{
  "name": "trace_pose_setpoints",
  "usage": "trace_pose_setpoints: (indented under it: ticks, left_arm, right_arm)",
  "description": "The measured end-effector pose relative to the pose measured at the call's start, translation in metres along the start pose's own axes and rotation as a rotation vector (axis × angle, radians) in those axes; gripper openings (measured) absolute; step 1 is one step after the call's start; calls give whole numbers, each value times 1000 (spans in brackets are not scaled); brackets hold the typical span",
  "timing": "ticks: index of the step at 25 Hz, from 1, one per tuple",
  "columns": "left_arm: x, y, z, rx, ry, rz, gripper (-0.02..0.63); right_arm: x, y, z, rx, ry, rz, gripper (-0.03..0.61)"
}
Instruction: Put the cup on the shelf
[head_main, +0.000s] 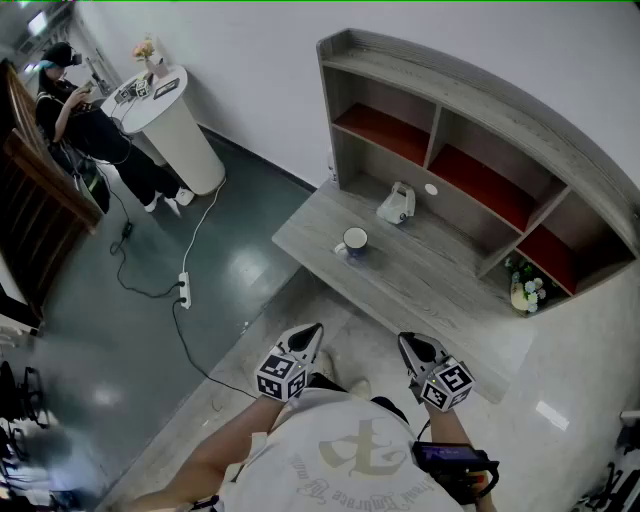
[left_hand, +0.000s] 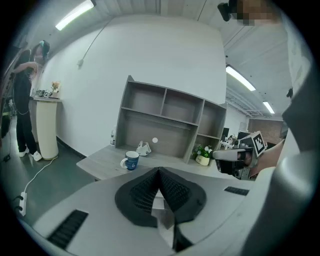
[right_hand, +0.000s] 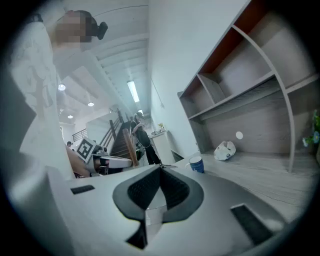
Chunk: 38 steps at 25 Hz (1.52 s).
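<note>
Grey bench (head_main: 440, 285) before the shelf (head_main: 480, 110) carries a blue cup (head_main: 353, 241); left gripper (head_main: 314, 329) and right gripper (head_main: 405, 340) are closed, empty.

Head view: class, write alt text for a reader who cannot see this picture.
Seen from above, a blue cup stands near the front edge of a grey desk with a shelf unit at its back. The person's left claw and right claw, both shut and empty, point towards the desk, short of it.
</note>
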<state>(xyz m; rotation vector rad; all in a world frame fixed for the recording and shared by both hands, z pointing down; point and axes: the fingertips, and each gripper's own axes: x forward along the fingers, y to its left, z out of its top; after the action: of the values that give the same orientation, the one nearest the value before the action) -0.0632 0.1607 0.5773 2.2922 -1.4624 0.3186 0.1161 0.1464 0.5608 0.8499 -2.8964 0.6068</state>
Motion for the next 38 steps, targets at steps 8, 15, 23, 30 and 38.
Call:
trace_pose_setpoints:
  ticks: [8,15,23,30,38]
  left_arm:
    - [-17,-1,0,-6,-17,23,2]
    - [-18,5,1,-10,-29,37,2]
    - [-17,10,5,-6,-36,36,2]
    - [-14,14,14,1,-57,44,2]
    - [-22,21,9,-11,-50,69,2]
  right_arm:
    - [8,10,5,-15,-7,38,3]
    - [18,11,7,-22,-4,50,3]
    - [23,8,10,-31,-6,43,3]
    - [28,5,12,-30,-1,43,5]
    - [36,7,9,-22,4,56,5]
